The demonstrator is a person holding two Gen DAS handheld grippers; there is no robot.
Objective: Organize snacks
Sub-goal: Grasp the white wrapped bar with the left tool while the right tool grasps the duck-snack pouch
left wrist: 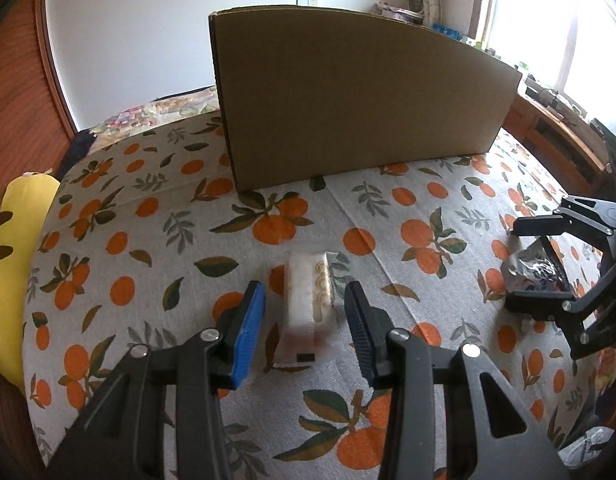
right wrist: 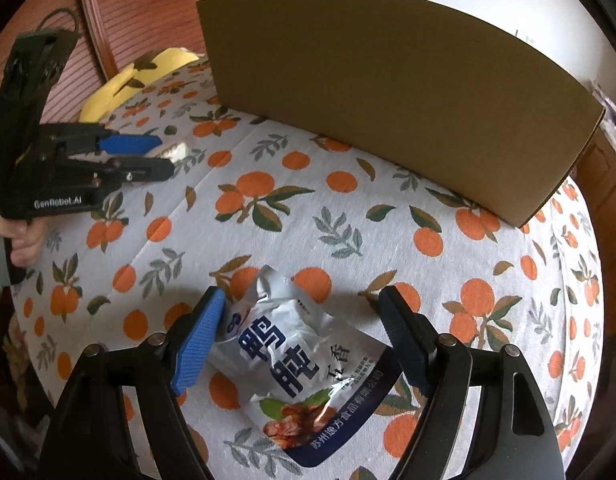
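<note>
Both tongs straddle snacks for pickup: the left tongs (left wrist: 303, 328) stand narrow around the biscuit pack (left wrist: 308, 308), pads not touching. The right tongs (right wrist: 303, 340) gape wide over the foil pouch (right wrist: 303, 364), near the cardboard box (right wrist: 388, 92) on the desk (right wrist: 348, 216)

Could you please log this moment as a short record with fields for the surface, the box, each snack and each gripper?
surface: fruit-print tablecloth
box: cardboard box, upright at the back
left snack: clear biscuit pack, between the open left gripper pads, untouched
right snack: silver pouch, lying flat inside the open right gripper
</note>
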